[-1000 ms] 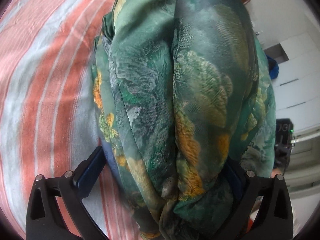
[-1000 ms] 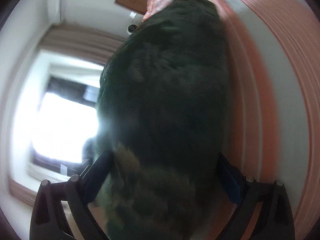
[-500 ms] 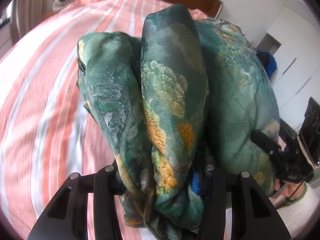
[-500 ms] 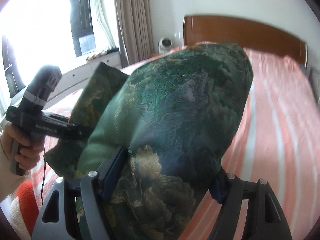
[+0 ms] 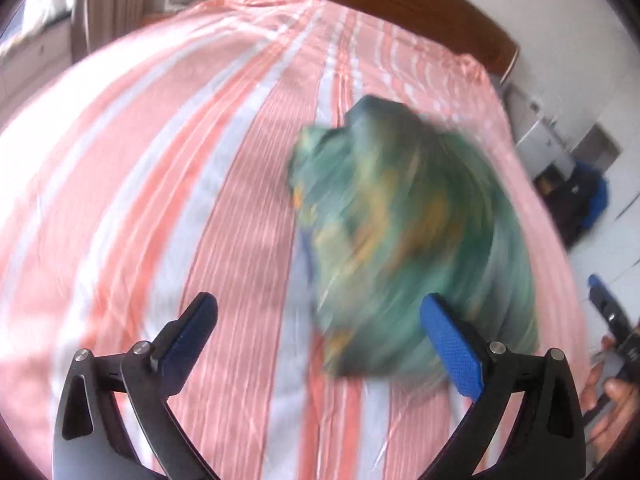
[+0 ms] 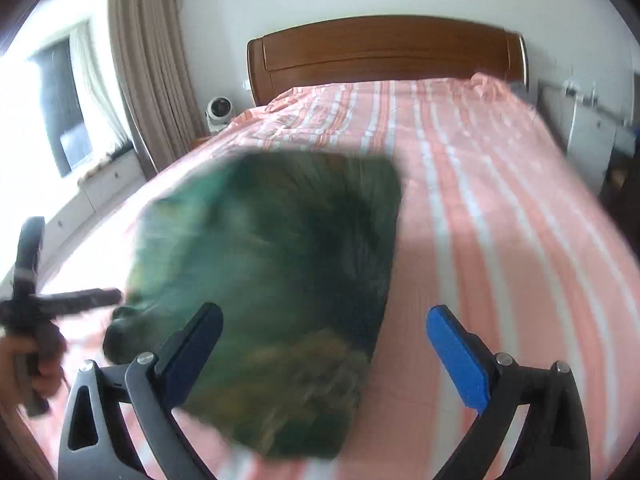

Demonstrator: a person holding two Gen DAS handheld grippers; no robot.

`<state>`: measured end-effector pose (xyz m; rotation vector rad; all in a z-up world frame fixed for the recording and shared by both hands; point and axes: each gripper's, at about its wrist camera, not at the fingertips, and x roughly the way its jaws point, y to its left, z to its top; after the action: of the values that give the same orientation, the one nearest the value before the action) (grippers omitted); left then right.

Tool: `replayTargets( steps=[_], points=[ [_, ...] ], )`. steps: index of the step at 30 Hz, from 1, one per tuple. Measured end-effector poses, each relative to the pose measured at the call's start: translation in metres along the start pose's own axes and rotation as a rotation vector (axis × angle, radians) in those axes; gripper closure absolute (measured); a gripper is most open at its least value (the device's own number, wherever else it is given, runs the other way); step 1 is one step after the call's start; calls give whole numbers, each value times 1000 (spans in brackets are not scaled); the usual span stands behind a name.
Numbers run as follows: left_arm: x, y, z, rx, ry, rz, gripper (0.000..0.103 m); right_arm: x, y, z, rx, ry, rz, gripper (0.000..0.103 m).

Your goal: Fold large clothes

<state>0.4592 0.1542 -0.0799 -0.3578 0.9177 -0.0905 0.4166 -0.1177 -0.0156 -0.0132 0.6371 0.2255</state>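
Both my claws are spread wide and empty: my left claw (image 5: 318, 334) and my right claw (image 6: 324, 342) each show blue pads well apart with nothing between them. The folded green garment (image 5: 404, 240) is a compact bundle, motion-blurred, over the striped pink bed (image 5: 160, 168); I cannot tell whether it is resting on the cover or just above it. From my left claw it lies ahead and to the right, just beyond the right pad; from my right claw the bundle (image 6: 276, 276) lies ahead and to the left, its long axis running away from me toward the headboard (image 6: 384, 52). Neither claw looks clearly nearer. I can read no labels or writing.
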Motion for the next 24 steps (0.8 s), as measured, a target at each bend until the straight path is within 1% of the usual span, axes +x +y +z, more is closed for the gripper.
replayTargets(
  steps=[1,2,4,5,6,7,8,9,10,12,13,15,16,17,18,21,22,24],
  points=[
    [-7,5,-11,3,-21,-11,1,-8,0,-7,-13,-10,4,2],
    [-17,6,-24,21,-44,0,1,-19,3,-20,-39,-22,4,2],
    [-36,1,-46,76,-68,48,1,-31,7,-37,-76,-27,-21,2],
    [-49,-8,-63,127,-87,96,1,-39,19,-51,-92,-25,-34,2],
    [-57,-15,-78,177,-105,142,1,-49,21,-64,-102,-17,-42,2],
    [-74,-14,-91,223,-129,193,1,-53,18,-71,-107,-12,-48,2],
    [-89,4,-96,252,-150,235,1,-66,17,-78,-113,-11,-59,2],
    [-101,0,-108,275,-173,278,1,-64,20,-77,-117,-7,-69,2],
    [-114,-9,-121,294,-201,322,1,-76,27,-87,-121,-1,-83,2],
    [-138,-26,-145,304,-231,354,1,-88,28,-99,-118,-2,-100,2],
    [-148,-29,-149,299,-248,363,1,-95,29,-104,-114,-7,-102,2],
    [-172,-41,-166,280,-306,399,1,-120,36,-118,-102,-31,-116,2],
    [-184,-49,-176,263,-332,430,1,-131,40,-122,-95,-45,-124,2],
    [-192,-59,-183,241,-343,448,1,-146,44,-128,-85,-68,-125,2],
    [-196,-62,-190,224,-339,447,1,-159,47,-133,-75,-86,-126,1],
    [-216,-71,-211,160,-339,388,1,-190,55,-150,-49,-108,-150,1],
    [-221,-74,-219,148,-347,385,1,-197,58,-155,-46,-104,-165,1],
    [-230,-83,-236,158,-346,391,0,-213,65,-165,-49,-96,-184,1]
  ],
)
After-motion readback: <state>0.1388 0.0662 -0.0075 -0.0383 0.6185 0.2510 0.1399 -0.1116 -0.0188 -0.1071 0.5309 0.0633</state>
